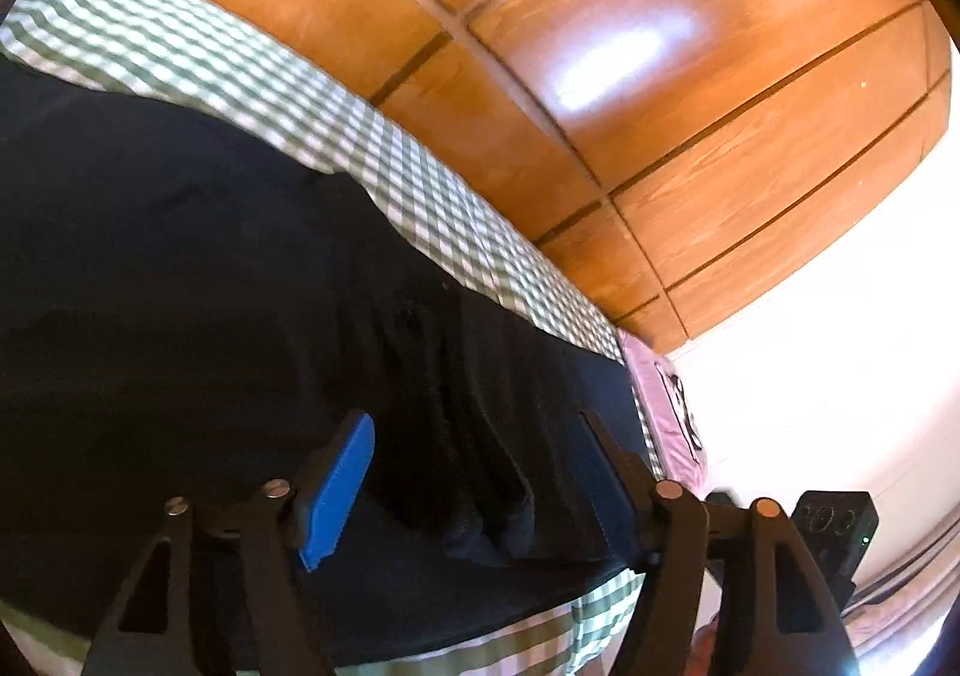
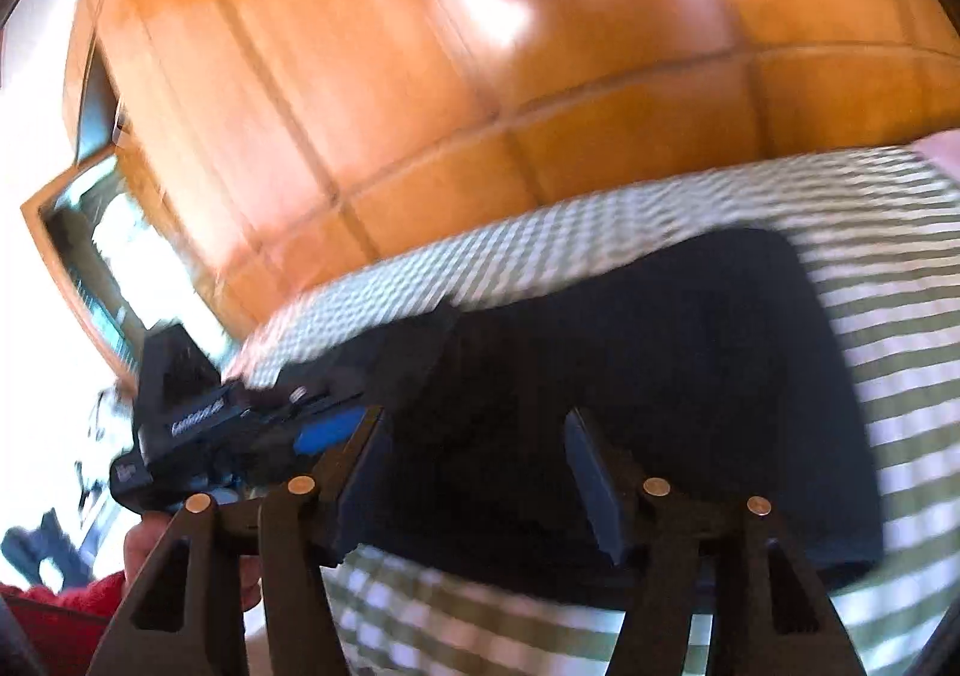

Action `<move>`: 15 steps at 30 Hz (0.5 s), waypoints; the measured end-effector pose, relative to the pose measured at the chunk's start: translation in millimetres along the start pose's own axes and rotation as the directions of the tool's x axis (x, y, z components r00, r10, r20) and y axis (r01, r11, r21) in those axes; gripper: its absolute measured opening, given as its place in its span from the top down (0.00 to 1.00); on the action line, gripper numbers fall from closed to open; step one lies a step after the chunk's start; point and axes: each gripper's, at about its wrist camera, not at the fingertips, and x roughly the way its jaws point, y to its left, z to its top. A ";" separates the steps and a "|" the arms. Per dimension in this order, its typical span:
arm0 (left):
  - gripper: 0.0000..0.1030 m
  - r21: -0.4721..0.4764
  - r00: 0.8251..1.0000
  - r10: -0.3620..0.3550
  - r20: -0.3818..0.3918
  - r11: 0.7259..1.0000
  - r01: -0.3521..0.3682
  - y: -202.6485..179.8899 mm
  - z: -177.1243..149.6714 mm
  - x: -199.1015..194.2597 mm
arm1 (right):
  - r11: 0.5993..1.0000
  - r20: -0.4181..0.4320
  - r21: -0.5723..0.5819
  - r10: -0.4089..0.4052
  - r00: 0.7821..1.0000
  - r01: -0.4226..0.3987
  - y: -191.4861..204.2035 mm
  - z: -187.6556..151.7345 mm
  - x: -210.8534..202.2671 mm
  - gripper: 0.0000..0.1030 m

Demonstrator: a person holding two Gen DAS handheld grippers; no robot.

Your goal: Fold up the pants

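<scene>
The right wrist view was smeared by motion blur, so the folds and edges of the pants point(image 2: 660, 376) could hardly be made out there; they showed only as a dark block on the checked bedsheet point(image 2: 888, 316). In the left wrist view the pants point(image 1: 180, 286) ran off the left edge of the picture, so their full length was cut off, and the cloth was too dark to tell waistband from legs with any certainty.

The left view showed a pink pillow point(image 1: 666, 412) at the far end of the bed, and the bunched, wrinkled part of the pants lying between the fingers. Only the right view showed the left hand-held gripper point(image 2: 336, 424) from outside, low over the left end of the pants, with the person's hand point(image 2: 150, 550) behind it.

The pants lay flat on the bed with their long axis running roughly parallel to the wooden wardrobe point(image 1: 600, 76) behind, close to the bed's near edge.

The left hand-held gripper point(image 1: 474, 490) stood wide open, its blue finger point(image 1: 336, 490) and the dark one apart, with cloth below them but nothing pinched. The right hand-held gripper point(image 2: 474, 484) was likewise spread wide over the pants, holding nothing
</scene>
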 end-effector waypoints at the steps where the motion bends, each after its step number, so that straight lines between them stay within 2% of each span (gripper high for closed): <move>1: 0.33 -0.003 1.000 0.011 -0.022 1.000 -0.011 -1.1 1.7 7.4 | 0.999 0.027 0.026 -0.027 0.999 0.026 -10.5 4.3 -9.1 0.42; 4: 0.37 0.003 0.994 0.038 -0.102 0.999 -0.038 -6.5 2.9 33.0 | 0.987 0.073 0.104 -0.128 0.989 0.120 -45.4 12.4 -28.0 0.56; 6: 0.48 0.012 0.993 0.051 -0.107 0.999 -0.050 -11.1 1.2 40.2 | 0.972 0.057 0.178 -0.165 0.985 0.153 -70.7 14.2 -32.4 0.69; 8: 0.70 0.041 0.989 0.083 -0.120 0.996 -0.079 -18.8 -2.1 48.7 | 0.964 0.050 0.218 -0.165 0.985 0.150 -85.4 16.0 -31.7 0.70; 9: 0.75 0.071 0.986 0.115 -0.119 0.992 -0.107 -23.7 -4.1 51.3 | 0.962 0.046 0.230 -0.163 0.986 0.149 -89.7 15.7 -30.5 0.70; 12: 0.82 0.126 0.989 0.114 -0.091 0.987 -0.102 -35.5 -4.0 44.6 | 0.959 0.038 0.251 -0.143 0.989 0.129 -95.0 17.7 -22.7 0.70; 15: 0.83 0.145 0.999 0.043 -0.008 0.989 -0.041 -51.1 6.1 15.0 | 0.957 0.020 0.252 -0.155 0.988 0.145 -93.2 24.2 -10.4 0.70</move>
